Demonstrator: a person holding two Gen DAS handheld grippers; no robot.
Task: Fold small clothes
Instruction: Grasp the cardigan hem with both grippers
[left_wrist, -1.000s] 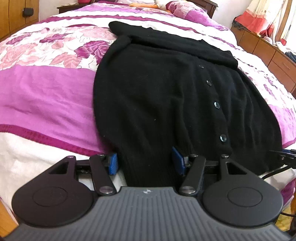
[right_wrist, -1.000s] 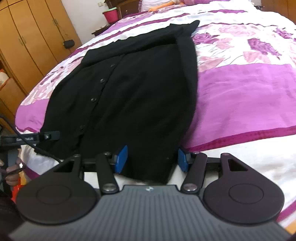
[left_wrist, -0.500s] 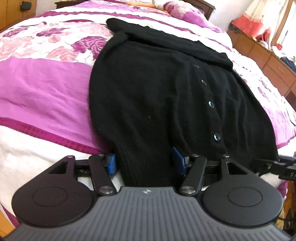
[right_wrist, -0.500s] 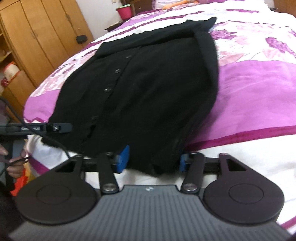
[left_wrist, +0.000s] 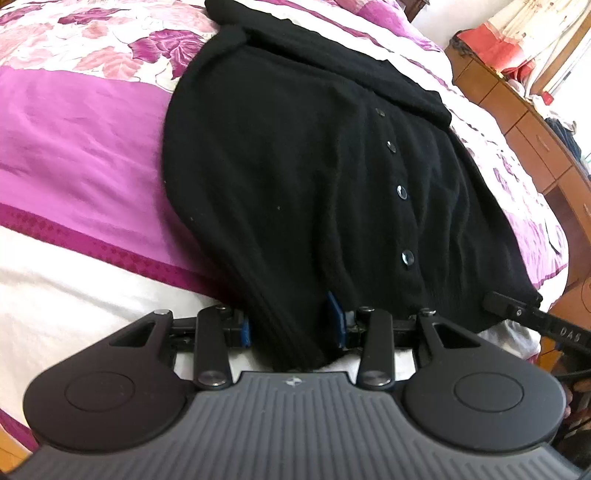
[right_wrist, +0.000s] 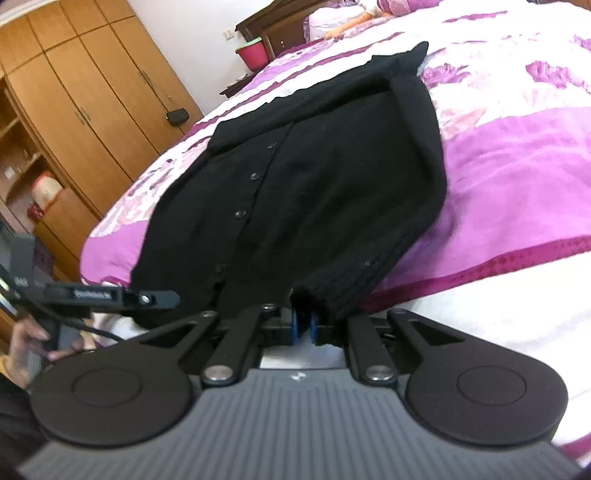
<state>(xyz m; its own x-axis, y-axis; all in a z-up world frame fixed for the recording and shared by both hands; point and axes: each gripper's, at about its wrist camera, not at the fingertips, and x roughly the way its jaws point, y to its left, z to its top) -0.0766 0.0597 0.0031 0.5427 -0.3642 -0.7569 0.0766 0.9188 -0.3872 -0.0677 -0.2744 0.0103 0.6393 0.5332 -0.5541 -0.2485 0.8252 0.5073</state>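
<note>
A black buttoned cardigan (left_wrist: 295, 166) lies flat on the bed, its ribbed hem toward me; it also shows in the right wrist view (right_wrist: 314, 177). My left gripper (left_wrist: 291, 325) straddles the hem's left corner with its blue pads still apart, the knit bunched between them. My right gripper (right_wrist: 303, 325) has its blue pads pressed together on the hem's right corner. The other gripper's black fingertip shows at the right edge of the left view (left_wrist: 517, 314) and at the left of the right view (right_wrist: 147, 297).
The bed has a purple, white and floral cover (left_wrist: 74, 147). Wooden drawers (left_wrist: 535, 122) stand to the right of the bed, a wooden wardrobe (right_wrist: 85, 92) to the left. A pink bucket (right_wrist: 253, 53) sits by the headboard.
My right gripper's jaws have closed on the hem corner. My left gripper's jaws have narrowed around the other corner. Both grippers have pushed slightly forward.
</note>
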